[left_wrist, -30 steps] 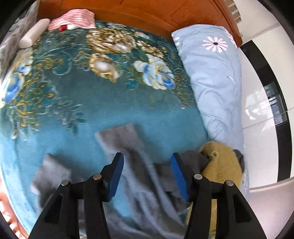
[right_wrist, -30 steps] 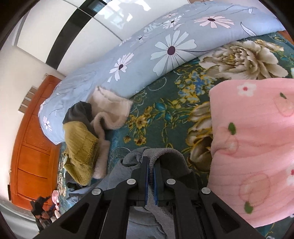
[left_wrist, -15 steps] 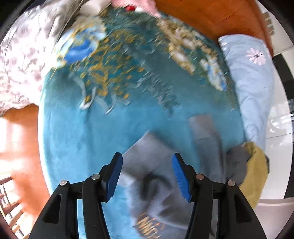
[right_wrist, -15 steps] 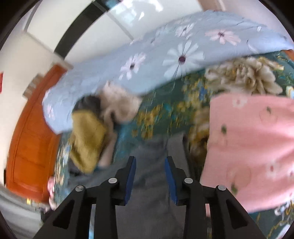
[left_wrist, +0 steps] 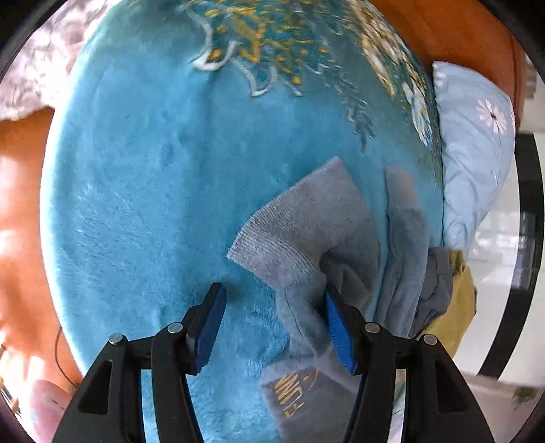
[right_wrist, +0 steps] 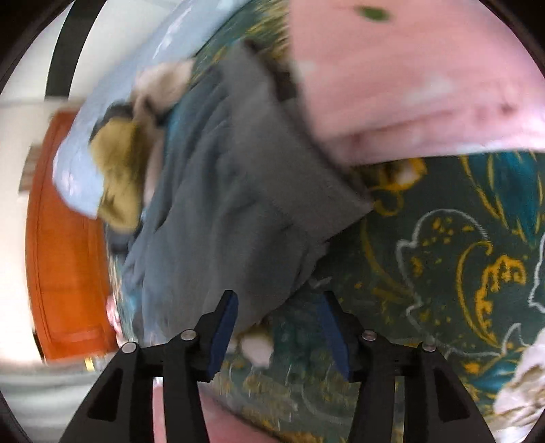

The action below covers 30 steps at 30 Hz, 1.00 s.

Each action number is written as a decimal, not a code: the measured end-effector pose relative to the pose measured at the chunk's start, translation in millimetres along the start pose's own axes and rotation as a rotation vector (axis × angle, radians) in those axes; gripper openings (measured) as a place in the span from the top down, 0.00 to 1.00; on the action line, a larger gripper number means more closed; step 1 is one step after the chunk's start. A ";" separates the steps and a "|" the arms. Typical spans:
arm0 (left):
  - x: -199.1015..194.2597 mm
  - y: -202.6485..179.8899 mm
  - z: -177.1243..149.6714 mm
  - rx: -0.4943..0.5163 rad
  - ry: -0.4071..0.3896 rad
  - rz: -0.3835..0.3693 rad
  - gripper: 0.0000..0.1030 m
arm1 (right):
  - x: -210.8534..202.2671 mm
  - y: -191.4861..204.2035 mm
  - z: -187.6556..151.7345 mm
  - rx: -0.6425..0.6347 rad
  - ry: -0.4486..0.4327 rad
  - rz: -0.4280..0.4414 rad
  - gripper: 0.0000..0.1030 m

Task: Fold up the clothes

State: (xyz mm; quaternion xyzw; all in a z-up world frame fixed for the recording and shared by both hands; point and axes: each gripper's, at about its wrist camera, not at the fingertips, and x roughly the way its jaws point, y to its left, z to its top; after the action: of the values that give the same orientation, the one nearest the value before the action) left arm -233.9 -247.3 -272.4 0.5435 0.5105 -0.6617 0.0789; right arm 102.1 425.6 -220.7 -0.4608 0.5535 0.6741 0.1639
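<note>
A grey sweatshirt with yellow lettering lies crumpled on the teal floral blanket; one ribbed cuff points up and left. My left gripper is open, low over the blanket, its right finger touching the sleeve. In the right wrist view the same grey sweatshirt lies spread ahead, blurred. My right gripper is open and empty just short of the sweatshirt's near edge.
A mustard garment and a dark one are piled by the light blue daisy duvet at right. A pink quilt lies beside the sweatshirt. An orange wooden headboard stands behind.
My right gripper opened and let go of the grey sweatshirt, then swung right. My left gripper stayed open and moved left and down toward the sleeve cuff.
</note>
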 end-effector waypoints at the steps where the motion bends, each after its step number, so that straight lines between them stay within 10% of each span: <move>1: -1.6 1.3 1.8 -0.016 -0.006 -0.025 0.41 | -0.6 -6.6 0.7 0.032 -0.033 0.016 0.47; 10: -1.9 11.7 8.4 -0.125 -0.036 -0.171 0.45 | 4.0 -38.2 0.5 0.212 -0.245 0.102 0.44; 16: 1.2 17.1 12.3 -0.201 -0.021 -0.160 0.87 | 0.5 -13.5 8.6 0.204 -0.238 0.007 0.80; 30: -105.8 -15.9 22.5 0.030 -0.307 -0.100 0.91 | -122.4 35.2 -30.7 -0.006 -0.240 -0.066 0.91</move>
State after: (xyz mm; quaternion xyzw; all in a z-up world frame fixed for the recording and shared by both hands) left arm -216.8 -304.7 -180.9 0.4111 0.5091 -0.7474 0.1148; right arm 153.7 421.7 -100.3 -0.3953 0.5125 0.7203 0.2495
